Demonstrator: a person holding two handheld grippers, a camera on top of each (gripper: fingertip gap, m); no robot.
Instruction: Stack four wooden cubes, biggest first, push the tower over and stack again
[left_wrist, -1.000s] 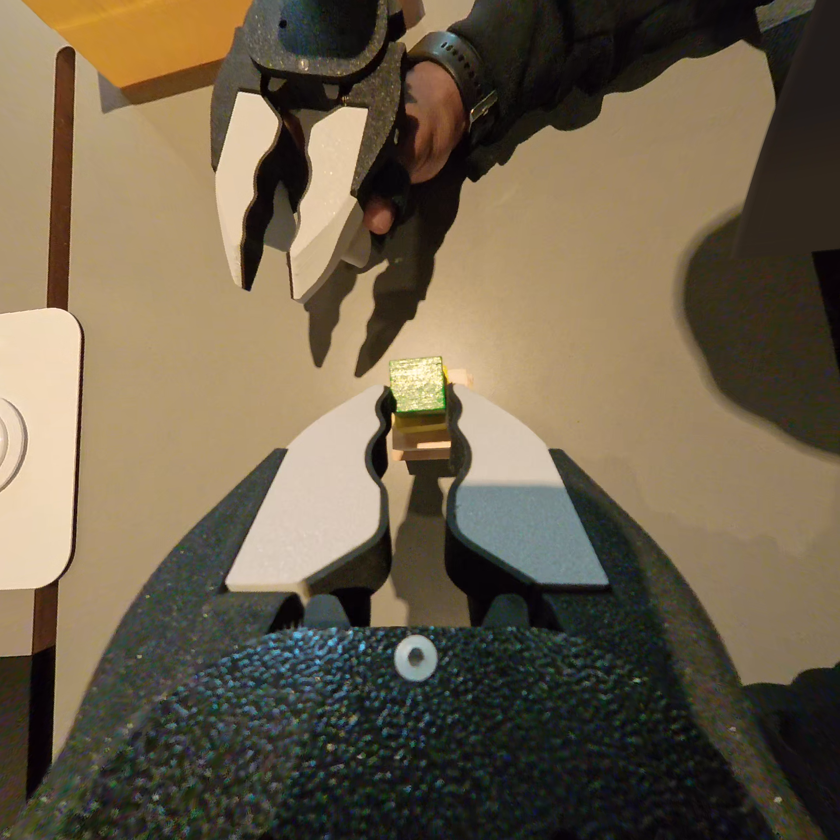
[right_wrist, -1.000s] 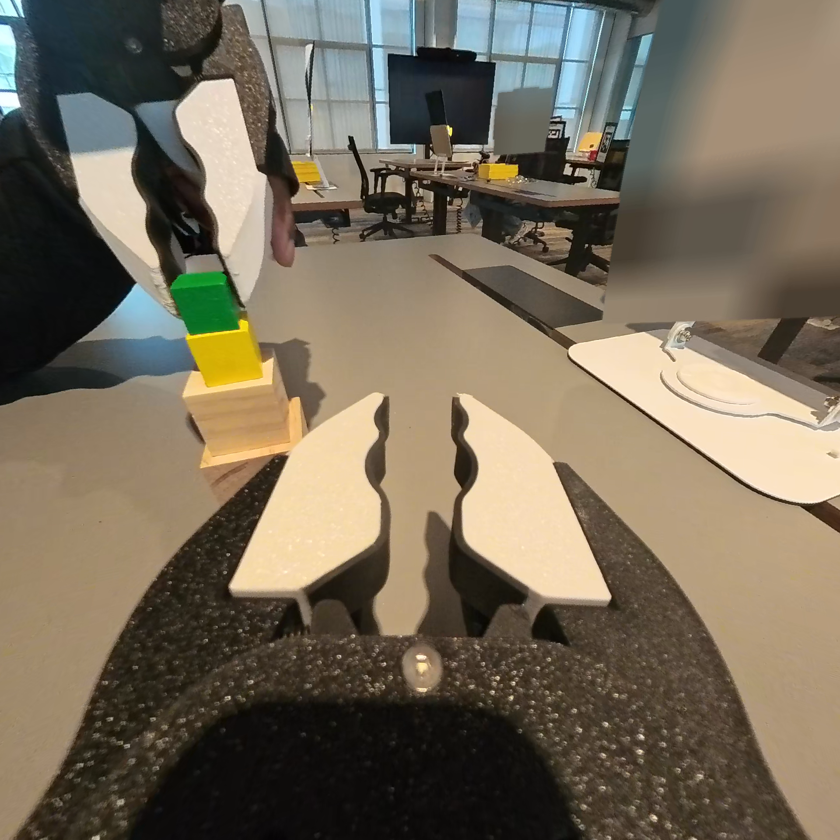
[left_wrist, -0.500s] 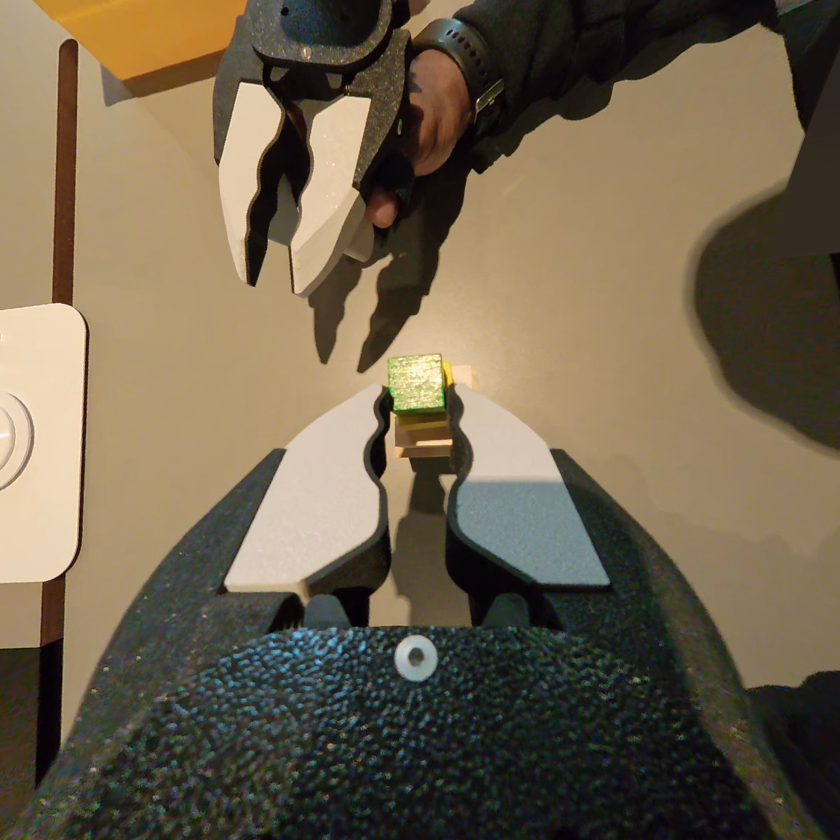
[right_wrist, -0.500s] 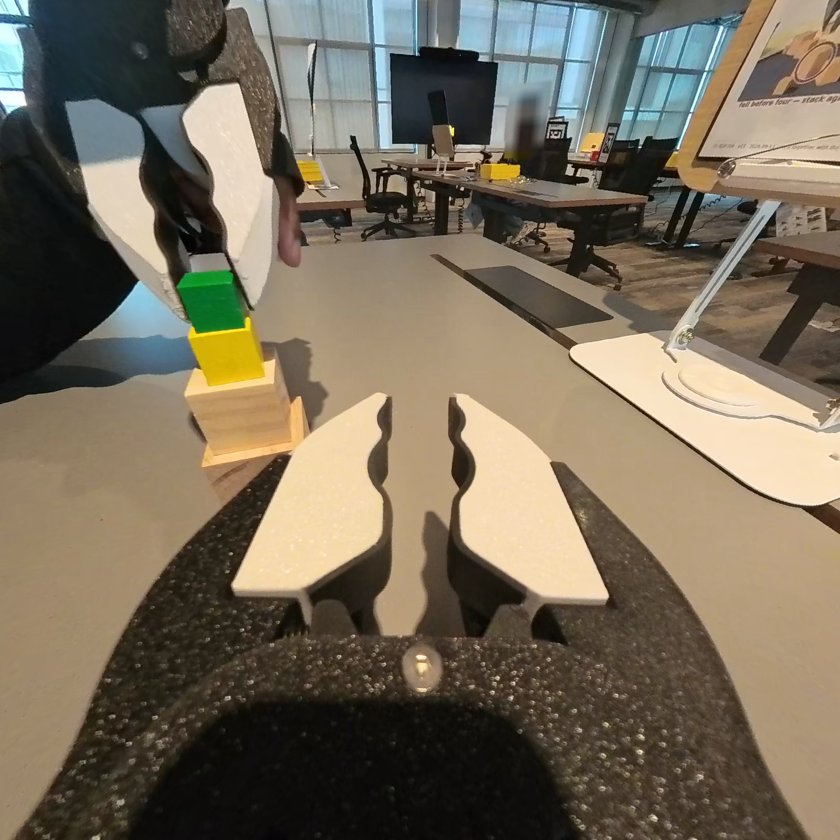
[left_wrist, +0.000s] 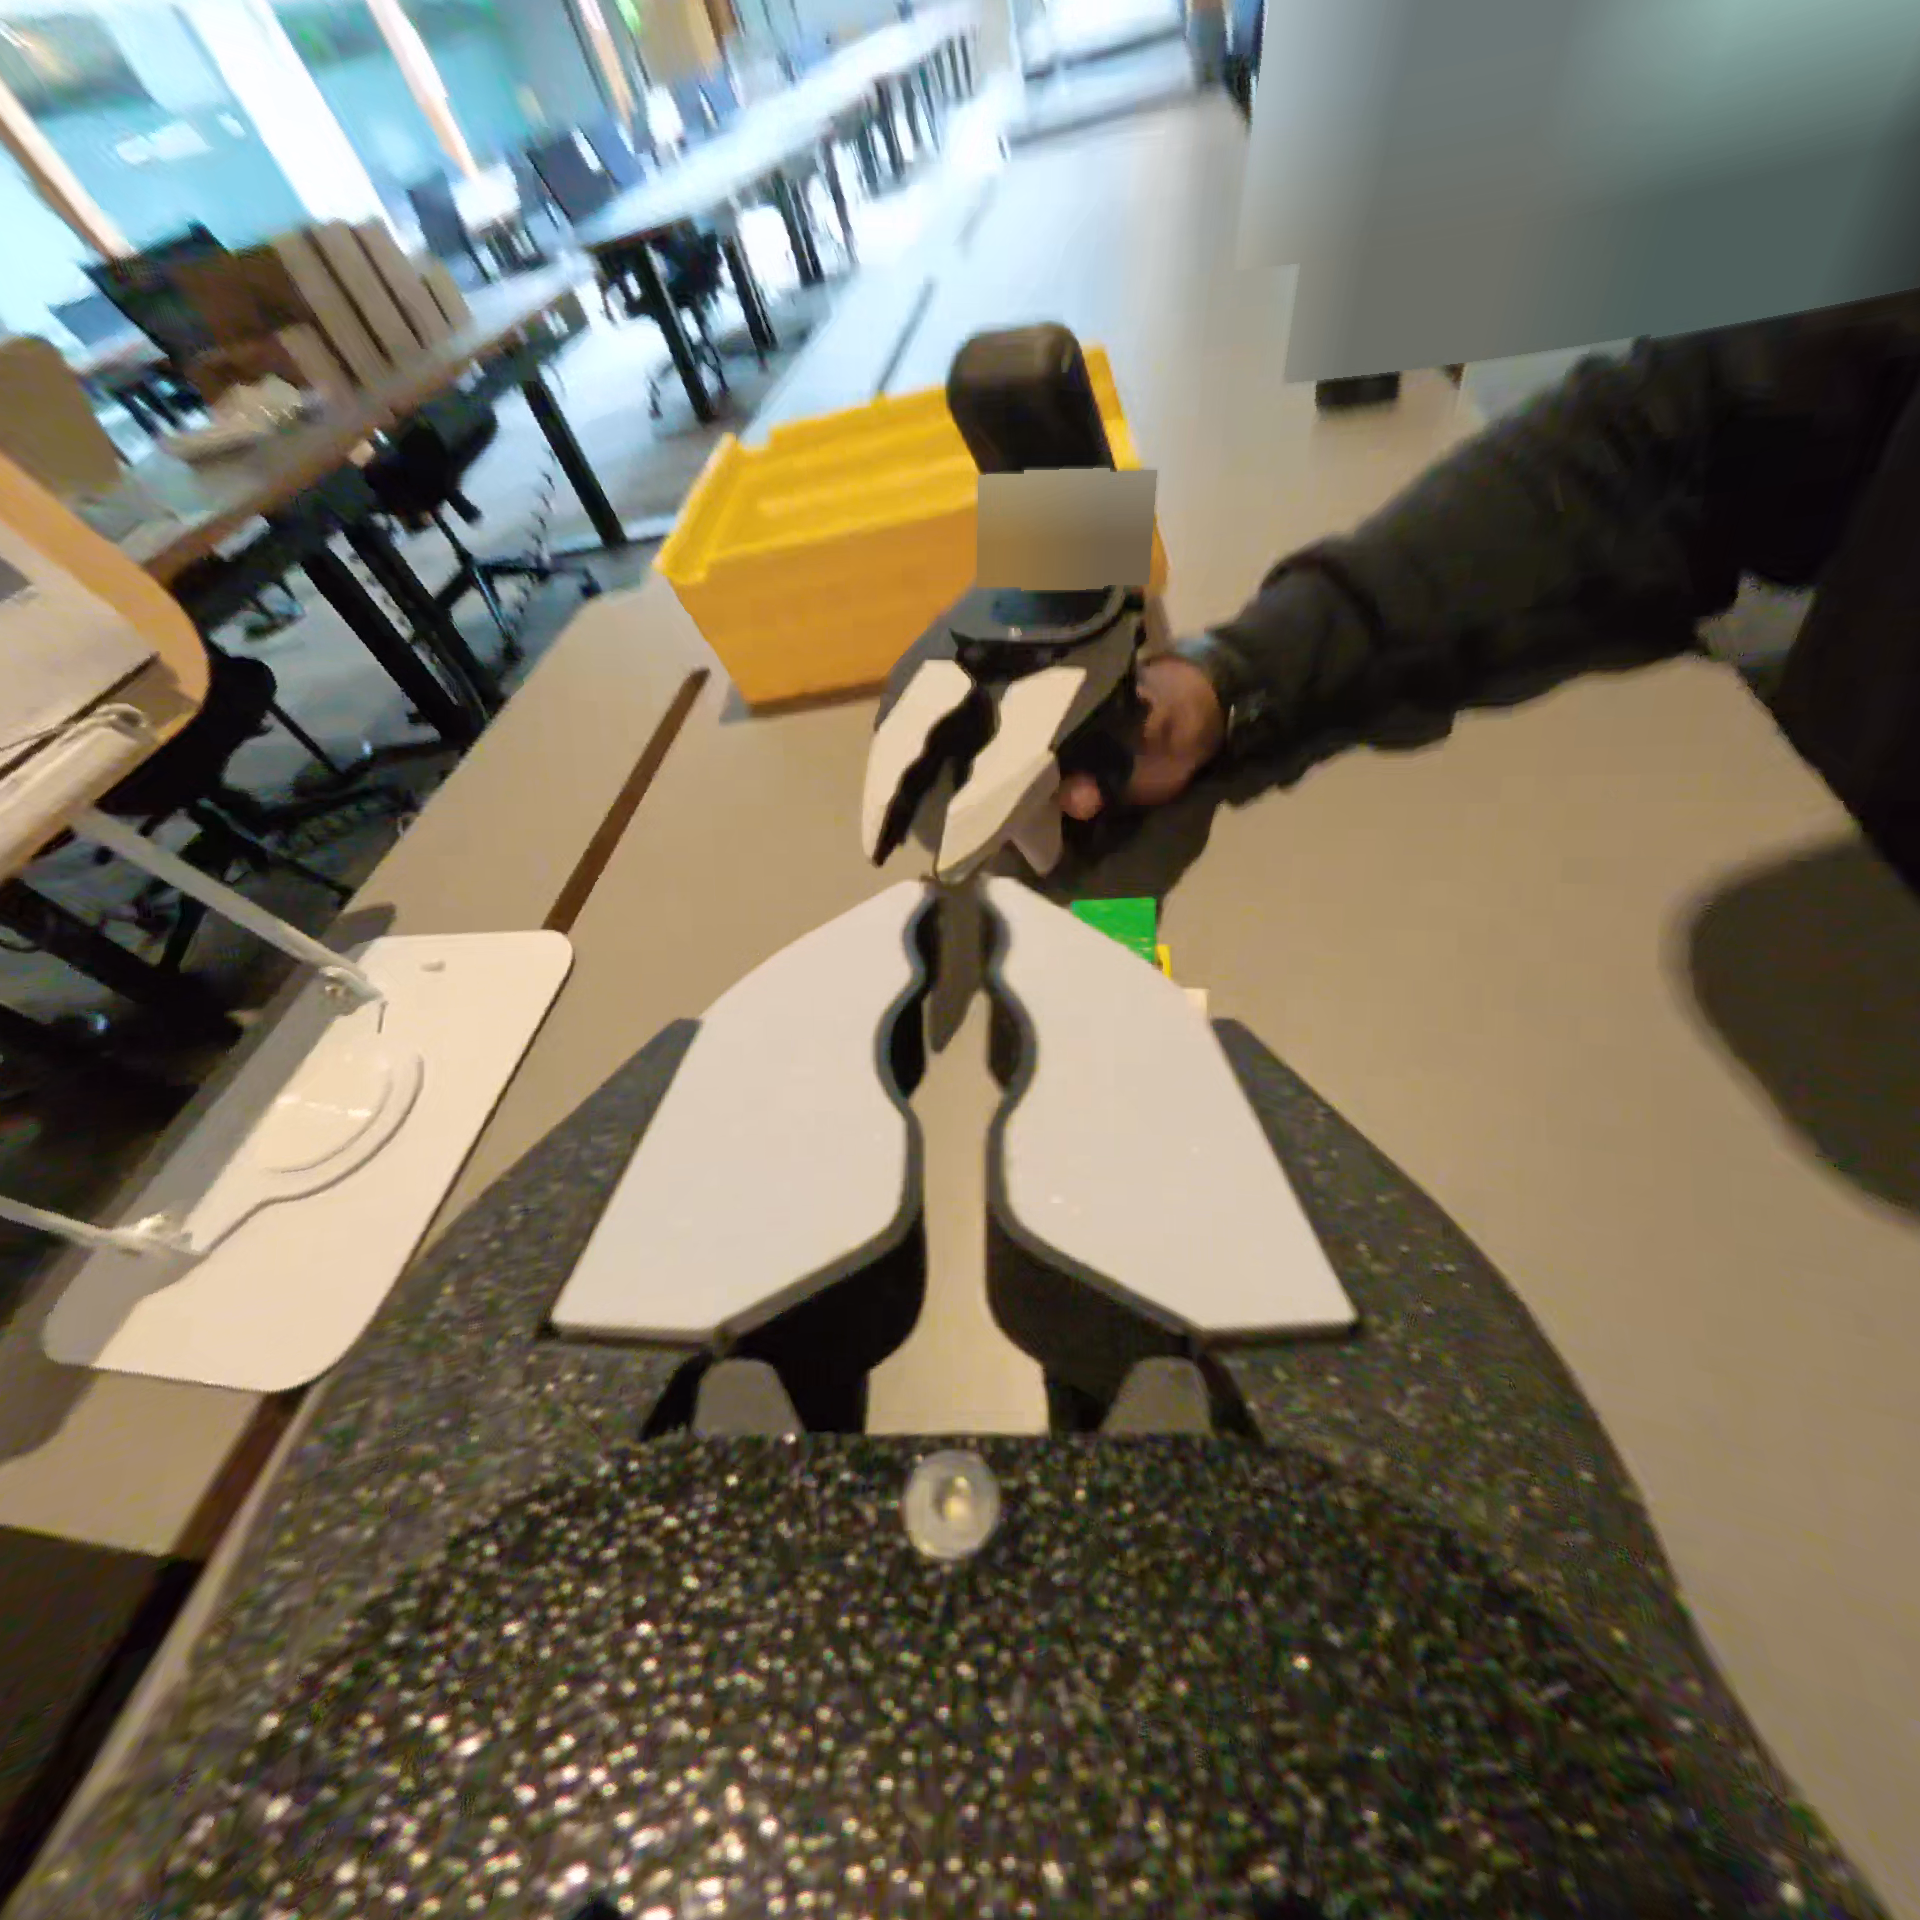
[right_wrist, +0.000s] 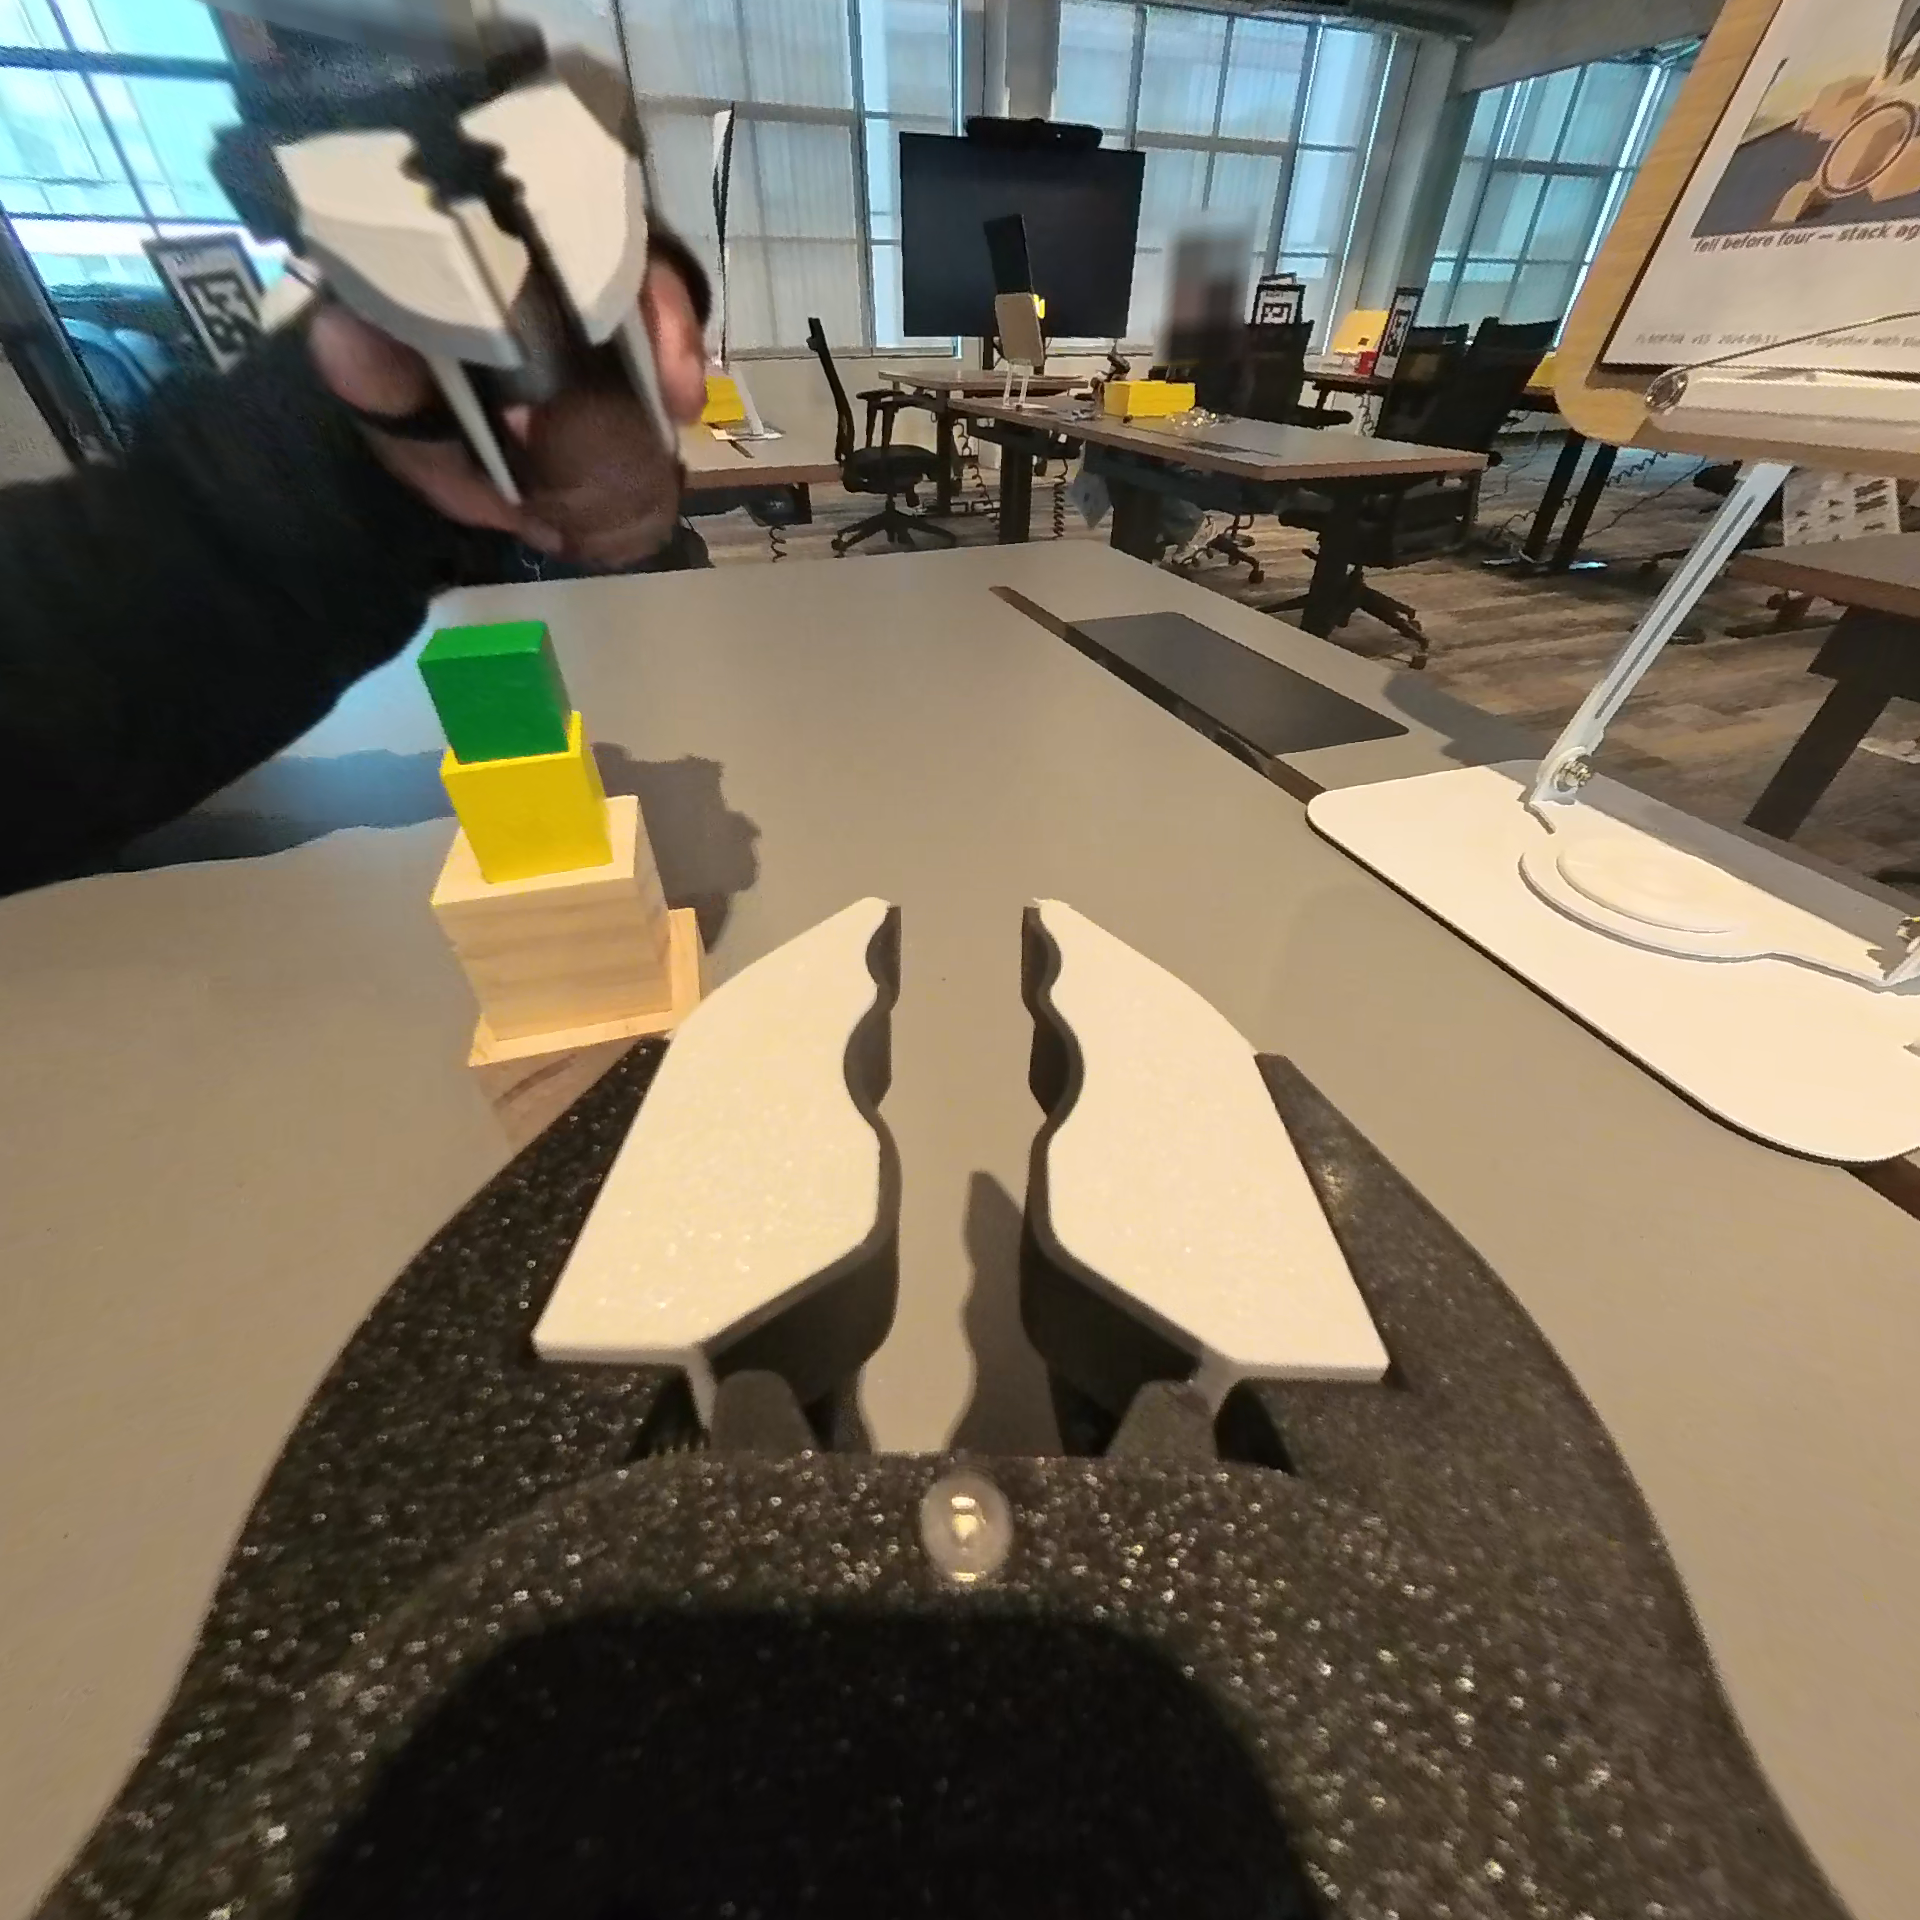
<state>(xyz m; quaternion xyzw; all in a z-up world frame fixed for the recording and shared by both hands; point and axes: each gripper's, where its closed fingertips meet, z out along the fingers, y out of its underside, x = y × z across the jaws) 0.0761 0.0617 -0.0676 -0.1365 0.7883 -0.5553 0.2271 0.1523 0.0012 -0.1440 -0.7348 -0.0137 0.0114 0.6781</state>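
Note:
A four-cube tower stands on the grey table: the green cube (right_wrist: 497, 691) on the yellow cube (right_wrist: 530, 821), on a plain wooden cube (right_wrist: 556, 935), on the widest wooden cube (right_wrist: 681, 971). My left gripper (right_wrist: 488, 239) hangs raised above and behind the tower, touching nothing. In the left wrist view it (left_wrist: 956, 888) is empty, its jaws a narrow gap apart, and its right finger hides most of the tower; only part of the green cube (left_wrist: 1114, 920) shows. My right gripper (right_wrist: 958, 914) is open and empty, low, just right of the tower. It also shows in the left wrist view (left_wrist: 920, 857).
A white lamp base (right_wrist: 1558, 904) lies on the table at the right, also in the left wrist view (left_wrist: 312, 1122). A yellow bin (left_wrist: 831, 561) stands at the far table edge. A dark panel (right_wrist: 1226, 675) is set into the table. Office desks and chairs stand beyond. My hands' fingertips stand some 12 centimeters from each other. Between my left fingertips and the green cube (left_wrist: 1114, 920) there is roughly 6 centimeters.
My left gripper has left the green cube on the tower, risen, and tilted from looking down to looking forward. Its jaws have narrowed. The right gripper has hardly moved.

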